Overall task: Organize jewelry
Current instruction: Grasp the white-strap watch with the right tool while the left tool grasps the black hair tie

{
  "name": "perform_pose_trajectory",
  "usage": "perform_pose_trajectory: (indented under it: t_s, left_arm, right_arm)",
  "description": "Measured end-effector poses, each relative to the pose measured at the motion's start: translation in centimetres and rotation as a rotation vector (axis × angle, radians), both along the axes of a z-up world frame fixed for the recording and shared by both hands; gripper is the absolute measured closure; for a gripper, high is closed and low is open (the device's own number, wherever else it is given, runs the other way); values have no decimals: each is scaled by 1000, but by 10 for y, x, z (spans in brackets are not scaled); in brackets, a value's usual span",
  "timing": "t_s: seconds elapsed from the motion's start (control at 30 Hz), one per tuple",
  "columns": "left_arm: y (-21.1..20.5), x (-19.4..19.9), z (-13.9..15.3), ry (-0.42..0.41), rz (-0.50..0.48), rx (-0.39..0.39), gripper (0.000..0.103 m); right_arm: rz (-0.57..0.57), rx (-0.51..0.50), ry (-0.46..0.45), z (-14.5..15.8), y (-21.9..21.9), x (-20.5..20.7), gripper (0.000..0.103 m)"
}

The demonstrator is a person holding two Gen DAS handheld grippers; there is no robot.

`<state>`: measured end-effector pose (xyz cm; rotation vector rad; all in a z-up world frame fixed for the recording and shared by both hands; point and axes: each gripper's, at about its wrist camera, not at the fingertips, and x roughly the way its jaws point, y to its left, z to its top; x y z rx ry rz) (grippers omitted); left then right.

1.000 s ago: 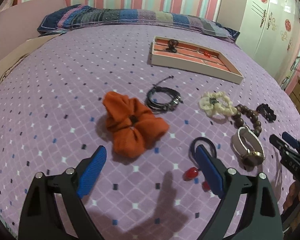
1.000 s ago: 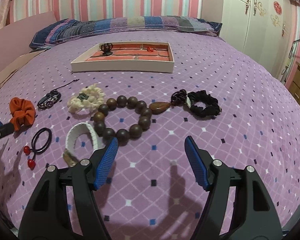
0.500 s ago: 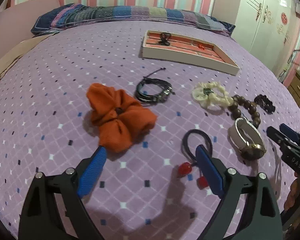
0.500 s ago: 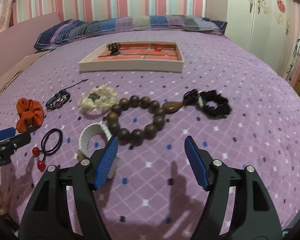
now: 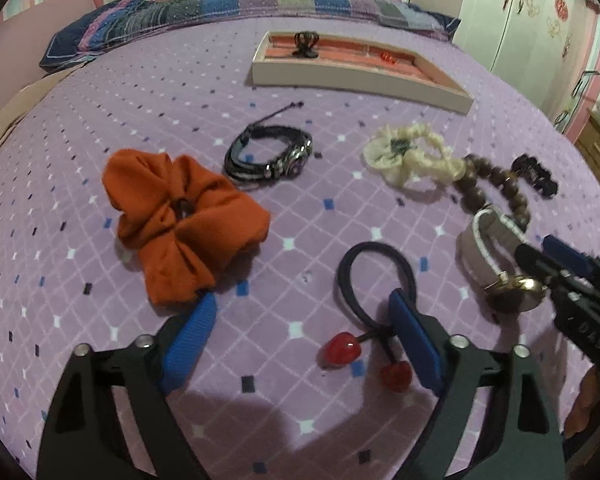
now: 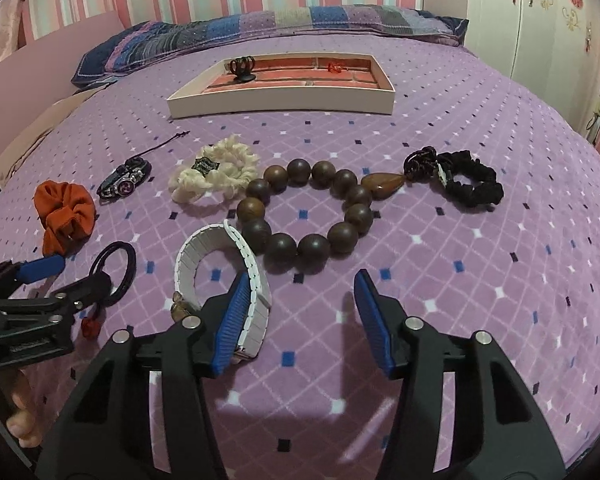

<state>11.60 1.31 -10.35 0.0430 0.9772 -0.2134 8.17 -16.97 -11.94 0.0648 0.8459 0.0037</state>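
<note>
On the bed (image 6: 460,280), the tray (image 6: 280,100) lies at 12 o'clock, holding a hair claw (image 6: 242,68). Before it, the bead bracelet (image 6: 304,212) sits centre; the 2 scrunchies (image 6: 214,174) (image 6: 66,214) and cord bracelet (image 6: 124,178) toward 10, the watch (image 6: 224,280) and hair tie (image 6: 114,272) toward 8, the ruffled band (image 6: 470,184) at 2.

The bed cover (image 6: 480,128) looks like soft matt fleece. The orange scrunchie (image 5: 180,216) is matt cloth; the bead bracelet (image 6: 308,216) looks like polished wood with a dull sheen. The hair tie (image 5: 374,280) carries glossy red plastic beads. The watch (image 6: 224,280) has a smooth white ribbed band. The fingers (image 6: 236,316) wear ridged blue pads on matt black plastic.
</note>
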Motion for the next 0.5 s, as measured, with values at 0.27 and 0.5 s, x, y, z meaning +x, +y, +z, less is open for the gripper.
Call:
perform_pose_trajectory:
  t_s: [0.27, 0.5]
  left_arm:
    - [6, 3, 1, -26, 19, 3, 49]
    - [11, 2, 3, -25, 24, -20, 81]
  right_arm:
    - [17, 32, 18, -6, 0, 2, 72]
    - [43, 45, 23, -7, 2, 2, 94]
